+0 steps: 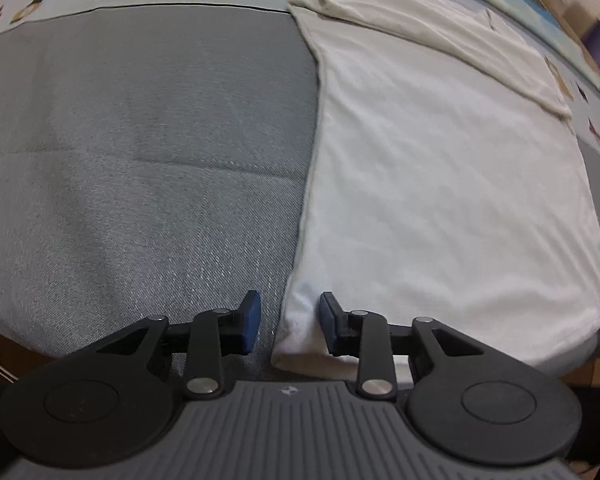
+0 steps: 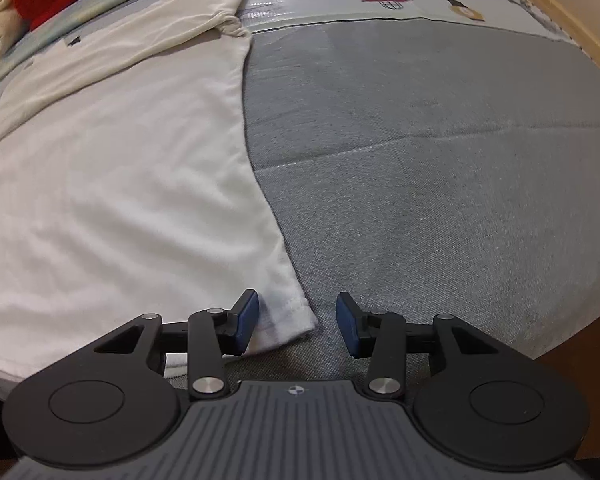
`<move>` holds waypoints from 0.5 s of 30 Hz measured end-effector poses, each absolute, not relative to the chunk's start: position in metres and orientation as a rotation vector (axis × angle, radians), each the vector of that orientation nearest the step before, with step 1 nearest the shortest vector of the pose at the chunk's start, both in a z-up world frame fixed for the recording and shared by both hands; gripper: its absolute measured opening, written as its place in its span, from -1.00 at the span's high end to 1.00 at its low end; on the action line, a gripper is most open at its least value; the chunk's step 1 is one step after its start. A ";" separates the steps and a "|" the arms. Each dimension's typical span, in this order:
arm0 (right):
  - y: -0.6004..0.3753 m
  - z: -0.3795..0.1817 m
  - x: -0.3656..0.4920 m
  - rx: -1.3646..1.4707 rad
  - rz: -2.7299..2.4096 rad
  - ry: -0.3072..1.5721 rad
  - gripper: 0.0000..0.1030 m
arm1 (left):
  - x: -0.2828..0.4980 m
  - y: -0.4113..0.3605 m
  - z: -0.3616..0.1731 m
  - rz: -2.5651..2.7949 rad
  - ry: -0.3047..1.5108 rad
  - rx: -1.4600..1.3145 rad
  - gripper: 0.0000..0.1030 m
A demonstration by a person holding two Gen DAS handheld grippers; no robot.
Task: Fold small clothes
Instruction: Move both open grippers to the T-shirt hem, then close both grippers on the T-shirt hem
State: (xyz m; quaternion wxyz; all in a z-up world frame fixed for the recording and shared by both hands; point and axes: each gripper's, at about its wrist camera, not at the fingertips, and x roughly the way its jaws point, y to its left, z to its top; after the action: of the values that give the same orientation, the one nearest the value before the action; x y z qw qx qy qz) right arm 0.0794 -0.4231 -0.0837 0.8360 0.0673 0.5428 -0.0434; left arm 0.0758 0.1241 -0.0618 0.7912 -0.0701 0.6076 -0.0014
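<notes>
Both grippers hang low over a white shirt (image 1: 440, 184) spread flat on a grey mat (image 1: 140, 160). At the shirt's near left corner, the left gripper (image 1: 289, 322) has its jaws partly open, the hem corner between the blue pads but not pinched (a gap shows on each side). At the near right corner, the right gripper (image 2: 297, 324) stands wider open, straddling that corner without gripping. One sleeve (image 2: 204, 4) lies folded across the far end.

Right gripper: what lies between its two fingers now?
The near corner of the white shirt and bare grey mat, seen in the right wrist view; the right gripper stands open.
</notes>
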 end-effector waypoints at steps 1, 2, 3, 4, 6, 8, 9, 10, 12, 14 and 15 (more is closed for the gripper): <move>-0.423 -0.083 0.078 0.141 -0.088 1.148 0.22 | 0.075 0.122 -0.062 -0.019 1.308 -0.139 0.67; -0.423 -0.082 0.078 0.144 -0.079 1.148 0.41 | 0.074 0.121 -0.062 -0.037 1.308 -0.138 0.84; -0.422 -0.081 0.077 0.147 -0.066 1.149 0.69 | 0.072 0.121 -0.061 -0.042 1.300 -0.135 0.86; -0.422 -0.079 0.076 0.139 -0.064 1.146 0.83 | 0.071 0.122 -0.060 -0.044 1.293 -0.138 0.87; -0.422 -0.076 0.076 0.139 -0.061 1.136 0.86 | 0.068 0.124 -0.055 -0.041 1.274 -0.157 0.87; -0.427 -0.069 0.073 0.184 -0.066 1.115 0.87 | 0.065 0.127 -0.049 -0.042 1.256 -0.177 0.87; -0.430 -0.065 0.071 0.209 -0.069 1.104 0.87 | 0.063 0.128 -0.045 -0.045 1.247 -0.182 0.87; -0.433 -0.062 0.069 0.228 -0.071 1.095 0.87 | 0.062 0.128 -0.044 -0.047 1.244 -0.183 0.87; -0.437 -0.059 0.067 0.250 -0.073 1.087 0.87 | 0.064 0.127 -0.047 -0.042 1.258 -0.184 0.85; -0.436 -0.064 0.068 0.247 -0.073 1.110 0.85 | 0.066 0.126 -0.051 -0.030 1.282 -0.185 0.82; -0.434 -0.068 0.071 0.239 -0.073 1.128 0.84 | 0.068 0.126 -0.053 -0.024 1.290 -0.180 0.76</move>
State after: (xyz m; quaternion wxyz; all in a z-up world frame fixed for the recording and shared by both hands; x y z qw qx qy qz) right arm 0.0705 -0.4345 -0.0683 0.8378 0.1128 0.5330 -0.0346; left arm 0.0677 0.1260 -0.0532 0.7953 -0.0835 0.6003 -0.0111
